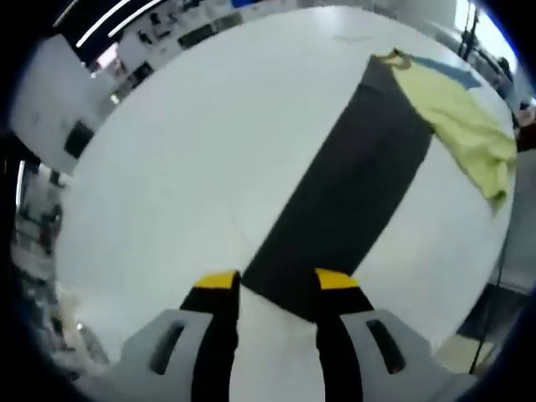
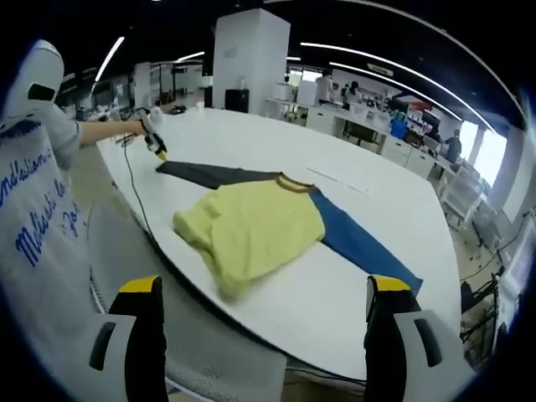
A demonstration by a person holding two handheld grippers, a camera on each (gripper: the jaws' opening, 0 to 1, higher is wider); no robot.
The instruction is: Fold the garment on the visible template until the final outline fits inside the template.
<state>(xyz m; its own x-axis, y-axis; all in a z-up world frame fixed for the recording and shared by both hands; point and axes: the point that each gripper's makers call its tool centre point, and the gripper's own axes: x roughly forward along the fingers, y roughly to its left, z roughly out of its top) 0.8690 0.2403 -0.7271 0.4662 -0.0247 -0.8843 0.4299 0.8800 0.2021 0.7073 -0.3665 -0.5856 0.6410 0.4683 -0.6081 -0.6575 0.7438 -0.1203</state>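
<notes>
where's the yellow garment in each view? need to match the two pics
Left gripper view: yellow garment sits upper right, draped over the far end of the dark template strip.
Right gripper view: it lies at centre, on the near part of the white table, its blue sleeve running right.
Shared landmark: the dark template strip, which in the right gripper view pokes out left of the garment toward the left tongs.

The table (image 2: pixel 394 276) is white. On it lies a dark grey template (image 1: pixel 343 209), and a garment (image 2: pixel 260 230) of pale yellow with a brownish collar band and one blue sleeve (image 2: pixel 360 243). Both grippers' jaws are black with yellow tips. At the left of the right gripper view, the person's shirt (image 2: pixel 38 209) is white with blue lettering.
</notes>
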